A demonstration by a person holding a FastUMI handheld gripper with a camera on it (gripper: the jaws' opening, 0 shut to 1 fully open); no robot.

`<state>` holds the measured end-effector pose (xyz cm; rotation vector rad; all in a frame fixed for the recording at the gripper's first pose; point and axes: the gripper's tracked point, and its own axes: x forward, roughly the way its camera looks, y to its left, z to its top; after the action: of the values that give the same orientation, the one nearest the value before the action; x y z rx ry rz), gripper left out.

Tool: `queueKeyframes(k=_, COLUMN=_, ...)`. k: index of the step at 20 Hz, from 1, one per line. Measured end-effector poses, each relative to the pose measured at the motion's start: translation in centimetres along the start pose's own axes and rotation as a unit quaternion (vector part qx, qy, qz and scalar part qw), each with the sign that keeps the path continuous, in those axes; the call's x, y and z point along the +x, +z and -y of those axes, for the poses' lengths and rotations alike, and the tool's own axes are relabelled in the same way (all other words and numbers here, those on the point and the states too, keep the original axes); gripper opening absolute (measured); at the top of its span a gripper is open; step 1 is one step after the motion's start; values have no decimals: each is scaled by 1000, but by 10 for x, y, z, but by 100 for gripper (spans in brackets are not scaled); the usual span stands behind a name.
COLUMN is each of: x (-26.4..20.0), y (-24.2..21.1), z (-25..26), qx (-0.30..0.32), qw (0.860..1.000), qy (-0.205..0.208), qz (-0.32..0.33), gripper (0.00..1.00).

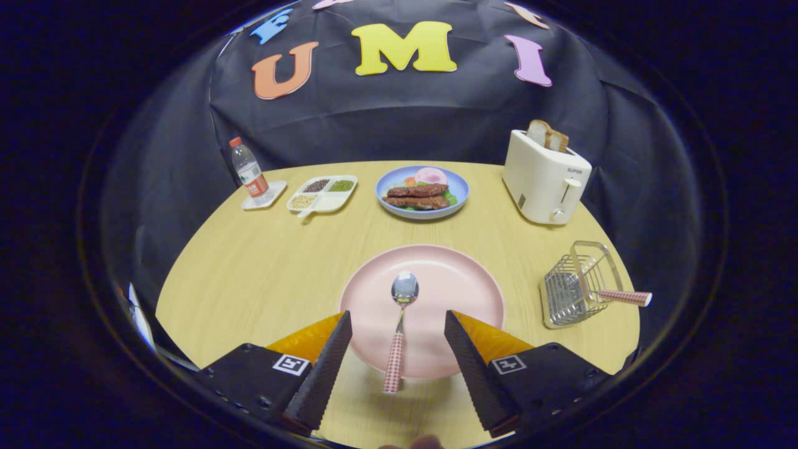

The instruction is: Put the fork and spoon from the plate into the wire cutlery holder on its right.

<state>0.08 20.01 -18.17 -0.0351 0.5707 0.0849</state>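
While the gripper [398,324] hovers low over the near edge of the wooden tabletop [249,274], its fingers [330,355] stand wide apart, holding nothing, on either side of a pink plate [461,293]. A spoon [400,324] lies on the plate between the fingers, bowl pointing away, its checked handle overhanging the near rim. To the plate's right, well apart from it, sits the wire cutlery holder [570,293], with a checked handle [626,298] sticking out of it sideways; whether that is the fork cannot be told. Beyond the plate stand a blue dish of food [422,192], a toaster [543,178] with bread, a divided tray [322,192] and a water bottle [248,171].
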Motion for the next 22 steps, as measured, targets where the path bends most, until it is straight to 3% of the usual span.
queueKeyframes(k=6, x=26, y=-25, z=3, qx=-16, qw=999, qy=-25, qz=-22, gripper=90)
queueKeyframes(k=11, x=37, y=-36, z=9, qx=0, qw=998, qy=-50, qz=-37, gripper=65)
queueKeyframes(k=14, x=39, y=-42, z=6, qx=-2, qw=998, qy=-44, qz=-44, gripper=47)
queueKeyframes(k=20, x=43, y=-43, z=5, qx=2, qw=998, qy=-45, qz=-47, gripper=47)
queueKeyframes(k=22, x=42, y=-41, z=6, qx=4, qw=998, qy=-47, qz=-46, gripper=30)
